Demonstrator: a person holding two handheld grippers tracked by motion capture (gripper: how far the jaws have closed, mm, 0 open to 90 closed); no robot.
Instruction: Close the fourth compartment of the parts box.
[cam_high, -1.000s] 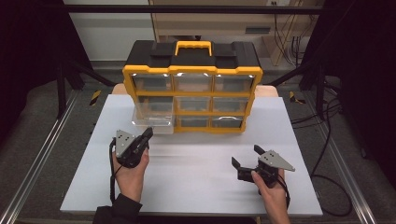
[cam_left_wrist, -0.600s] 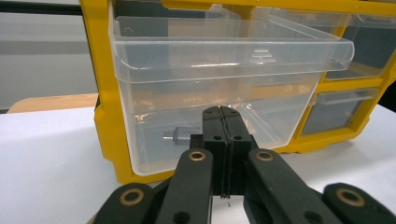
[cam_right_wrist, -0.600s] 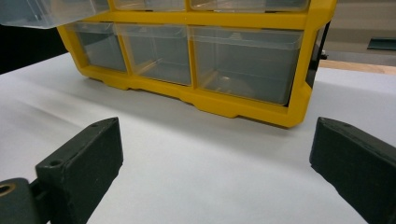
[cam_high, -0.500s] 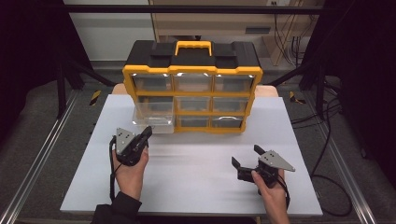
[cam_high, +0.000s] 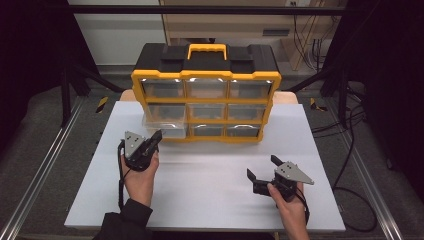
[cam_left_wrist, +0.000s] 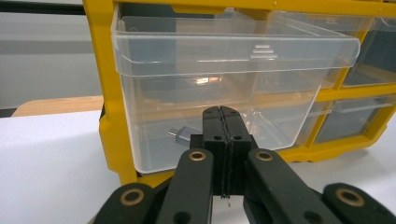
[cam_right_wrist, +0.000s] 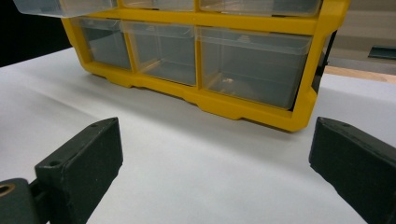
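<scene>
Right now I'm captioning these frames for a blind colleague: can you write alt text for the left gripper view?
The shut black left gripper points at a clear plastic drawer pulled partway out of a yellow organizer cabinet on a white table. A small grey adapter-like part lies inside the drawer.

Left tool (cam_high: 156, 136) jaws pressed together, pointing forward; right tool (cam_high: 261, 169) jaws spread wide.

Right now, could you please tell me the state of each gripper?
Left gripper: closed, holding nothing, in front of the pulled-out drawer.
Right gripper: open, empty.
</scene>
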